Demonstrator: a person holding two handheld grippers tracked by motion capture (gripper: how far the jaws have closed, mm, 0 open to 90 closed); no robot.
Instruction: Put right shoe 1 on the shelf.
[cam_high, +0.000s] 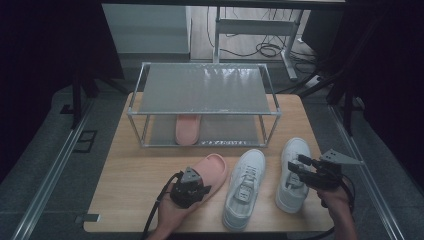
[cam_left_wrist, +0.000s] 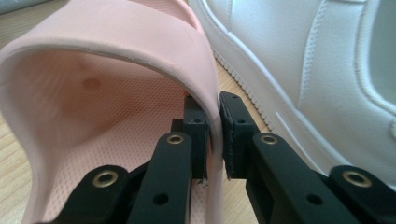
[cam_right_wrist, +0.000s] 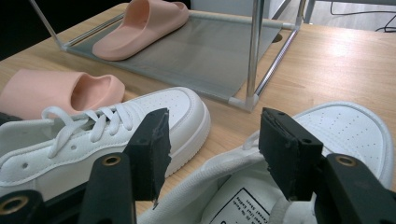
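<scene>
Slipper (cam_high: 212, 170) in pink lay on the wooden table (cam_high: 140, 175), toe toward the shoe rack (cam_high: 205, 102), and the left gripper (cam_high: 192, 189) had hold of it at the heel end. In the left gripper view the two black pads pressed the side wall of the slipper's strap (cam_left_wrist: 140, 42) between them, one pad inside the shoe's opening and one outside, so the jaws were clamped on the pink rubber. Just beside the slipper lay a white sneaker (cam_high: 245, 187), its side close against the slipper in the left gripper view.

A second white sneaker (cam_high: 292, 172) lay farther to the right, near the table's right edge. The right gripper (cam_high: 300, 167) hung over its opening with the jaws standing wide apart; in the right gripper view the padded collar and the printed insole label of that sneaker showed between the two pads, which touched nothing.

The rack stood at the far half of the table, a metal frame with two grey shelves. On its lower shelf sat another pink slipper (cam_high: 188, 129), the mate of the one in the left gripper. The upper shelf carried no shoes.
</scene>
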